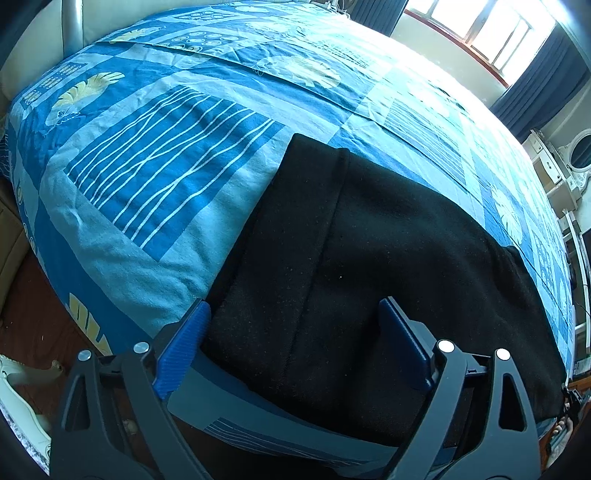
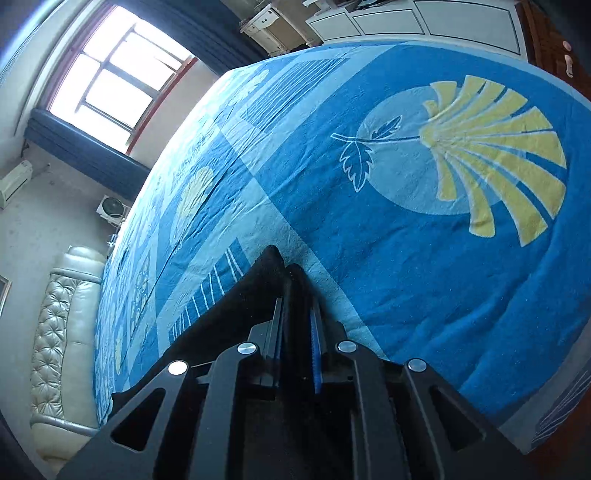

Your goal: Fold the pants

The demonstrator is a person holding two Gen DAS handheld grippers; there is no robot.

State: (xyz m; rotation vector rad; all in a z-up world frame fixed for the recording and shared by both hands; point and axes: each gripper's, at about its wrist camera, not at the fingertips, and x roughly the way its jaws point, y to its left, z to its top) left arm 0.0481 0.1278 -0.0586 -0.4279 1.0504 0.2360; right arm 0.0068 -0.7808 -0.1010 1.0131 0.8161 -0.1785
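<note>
The black pants lie flat on the blue patterned bedspread, one end near the bed's front edge. My left gripper is open, its blue pads wide apart on either side of the near end of the pants, just above the cloth. In the right wrist view my right gripper is shut on a bunched edge of the pants, which stick out past the fingertips and trail off to the lower left over the bedspread.
The bed's near edge and brown floor lie at the left. A window with dark curtains is beyond the bed. A white dresser stands to the right. A padded cream headboard is at the left.
</note>
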